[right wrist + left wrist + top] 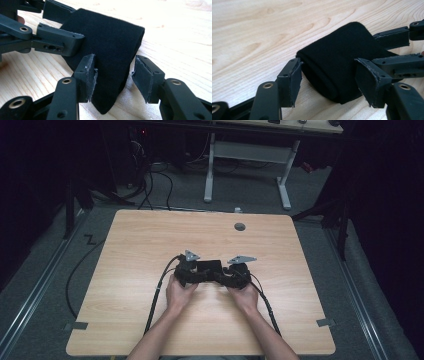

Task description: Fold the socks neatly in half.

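We hold the left gripper [194, 270] and the right gripper [235, 271] tip to tip near the middle of the pale wood-grain table [150, 245], and between them lies a folded black felt-like cloth [210, 268]. Its long axis runs left to right, so each gripper meets one end of it and neither hand is clearly nearer.

In the left gripper view our jaws stand apart around the cloth [337, 62]; the left pad sits at its rounded folded edge, the right pad just off its face, neither plainly pressing. In the right gripper view our jaws likewise straddle the cloth's [110, 50] tapering corner, with a gap at the right pad.

From the high view we get the layout but only a dark mass. The gripper views add the fold layers, the other gripper's jaws beyond the cloth, and the slack at the pads, so we judge nothing is clamped yet.
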The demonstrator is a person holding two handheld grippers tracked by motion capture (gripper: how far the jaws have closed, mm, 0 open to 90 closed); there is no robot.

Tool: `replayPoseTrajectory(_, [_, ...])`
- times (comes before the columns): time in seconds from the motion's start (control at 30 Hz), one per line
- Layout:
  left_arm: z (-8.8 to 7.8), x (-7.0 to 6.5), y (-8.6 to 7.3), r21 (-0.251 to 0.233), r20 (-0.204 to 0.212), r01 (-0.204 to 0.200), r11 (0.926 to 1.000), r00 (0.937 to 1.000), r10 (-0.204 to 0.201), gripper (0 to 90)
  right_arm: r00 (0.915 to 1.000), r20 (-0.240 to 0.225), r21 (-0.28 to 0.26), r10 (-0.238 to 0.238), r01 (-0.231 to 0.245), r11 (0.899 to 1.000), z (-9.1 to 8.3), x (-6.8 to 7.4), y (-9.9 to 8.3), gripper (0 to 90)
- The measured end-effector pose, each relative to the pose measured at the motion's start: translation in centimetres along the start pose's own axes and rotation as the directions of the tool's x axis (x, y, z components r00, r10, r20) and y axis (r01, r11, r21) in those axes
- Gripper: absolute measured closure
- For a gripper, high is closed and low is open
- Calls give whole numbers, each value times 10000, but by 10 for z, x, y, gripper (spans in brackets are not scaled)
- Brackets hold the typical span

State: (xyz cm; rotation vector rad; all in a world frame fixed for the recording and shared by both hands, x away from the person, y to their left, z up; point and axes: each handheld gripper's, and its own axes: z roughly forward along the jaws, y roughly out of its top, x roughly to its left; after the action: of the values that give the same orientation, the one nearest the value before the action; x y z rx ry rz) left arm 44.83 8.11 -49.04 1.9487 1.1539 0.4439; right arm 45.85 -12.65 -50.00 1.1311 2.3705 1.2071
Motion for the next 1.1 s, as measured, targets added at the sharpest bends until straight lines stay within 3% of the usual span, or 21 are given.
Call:
replayPoseTrajectory(0.17, [-8, -1, 1, -341, -104, -59, 9994, 9999, 55, 388, 9999, 78, -420, -111, 114, 9991, -9, 2, 4, 516])
replayPoseTrajectory(0.37, [-17, 3, 1, -427, -202, -104, 9990, 9998, 96, 388, 9999, 101, -813, -72, 80, 9967, -19, 1, 7, 518])
replayPoseTrajectory(0.63, [-27, 9, -2, -684, -261, -1, 9977, 9997, -17, 391, 10000, 97, -870, -7, 15, 9962, -22, 0, 6, 520])
replayPoseTrajectory(1.0, [-44, 16, -4, -831, -287, 62, 9965, 9996, -86, 406, 9999, 49, -1164, -104, 109, 9931, -41, -3, 5, 559])
replayPoseTrajectory(1.1, [-53, 18, -4, -1088, -258, 121, 9940, 9996, -150, 405, 9999, -16, -1240, -143, 140, 9922, -49, -5, 4, 562])
